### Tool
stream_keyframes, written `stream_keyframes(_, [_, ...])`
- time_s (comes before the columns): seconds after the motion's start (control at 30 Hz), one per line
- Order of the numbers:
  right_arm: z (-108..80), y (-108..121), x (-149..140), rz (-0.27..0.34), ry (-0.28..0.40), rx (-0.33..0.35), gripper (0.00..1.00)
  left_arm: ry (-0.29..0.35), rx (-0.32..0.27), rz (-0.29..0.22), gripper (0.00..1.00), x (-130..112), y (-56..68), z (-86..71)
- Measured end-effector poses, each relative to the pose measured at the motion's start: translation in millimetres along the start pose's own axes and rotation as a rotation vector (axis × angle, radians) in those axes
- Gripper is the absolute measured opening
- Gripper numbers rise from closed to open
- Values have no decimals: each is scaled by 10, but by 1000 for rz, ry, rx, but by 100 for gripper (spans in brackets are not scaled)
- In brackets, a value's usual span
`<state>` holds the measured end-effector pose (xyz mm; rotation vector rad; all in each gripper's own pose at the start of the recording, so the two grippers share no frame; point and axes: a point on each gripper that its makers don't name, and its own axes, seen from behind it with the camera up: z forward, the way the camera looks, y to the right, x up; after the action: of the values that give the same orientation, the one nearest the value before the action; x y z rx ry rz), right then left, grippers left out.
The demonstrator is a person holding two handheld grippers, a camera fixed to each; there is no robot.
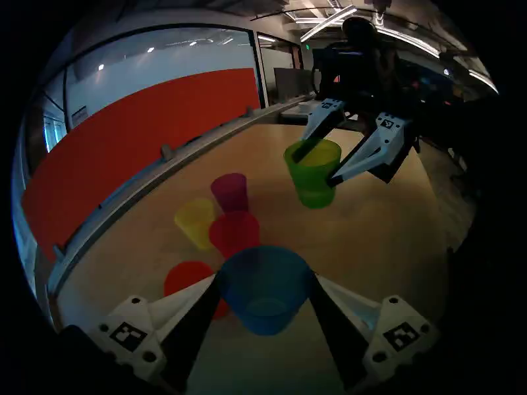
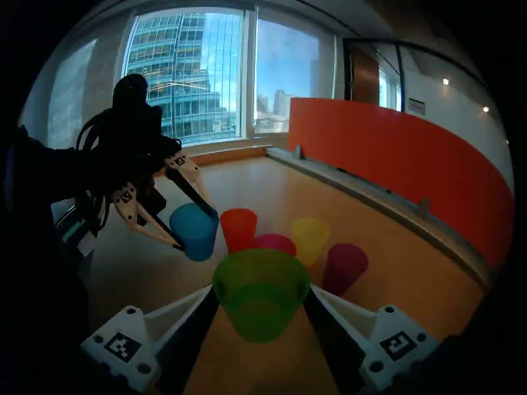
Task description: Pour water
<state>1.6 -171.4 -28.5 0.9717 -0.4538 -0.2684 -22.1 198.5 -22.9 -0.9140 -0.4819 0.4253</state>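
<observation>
Our left gripper (image 1: 265, 281) clasps the blue cup (image 1: 265, 304), our right gripper (image 2: 261, 289) the green cup (image 2: 261, 313) — both upright at lower centre, likely poised for pouring.

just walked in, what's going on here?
A person is working two handheld grippers over a wooden table. The left gripper is clamped on a translucent blue plastic cup, the right gripper on a translucent green plastic cup. Both cups are held upright and apart; nothing is being poured yet. Four more coloured plastic cups stand grouped on the table. Whether either holds water is unclear.
</observation>
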Motion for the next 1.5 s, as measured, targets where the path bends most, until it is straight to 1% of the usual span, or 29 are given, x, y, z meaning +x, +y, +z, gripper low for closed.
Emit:
stream_keyframes(0.2, [73, 32, -108, -8, -31, 3, 90, -21, -24, -8, 89, -80, -6, 87])
stream_keyframes(0.5, [163, 51, -284, -25, -76, 6, 89, -51, -49, -15, 89, -228, 25, 188])
stream_keyframes(0.87, [222, 63, -432, -34, -115, 10, 90, -69, -62, -17, 89, -345, 32, 257])
stream_keyframes(1.1, [252, 40, -480, -28, -125, 18, 89, -76, -70, -21, 89, -411, 61, 290])
stream_keyframes(1.3, [285, 29, -539, -30, -136, 16, 90, -69, -80, -36, 89, -422, 83, 277])
stream_keyframes(1.5, [314, 20, -584, -30, -143, 13, 89, -71, -82, -38, 89, -462, 73, 252])
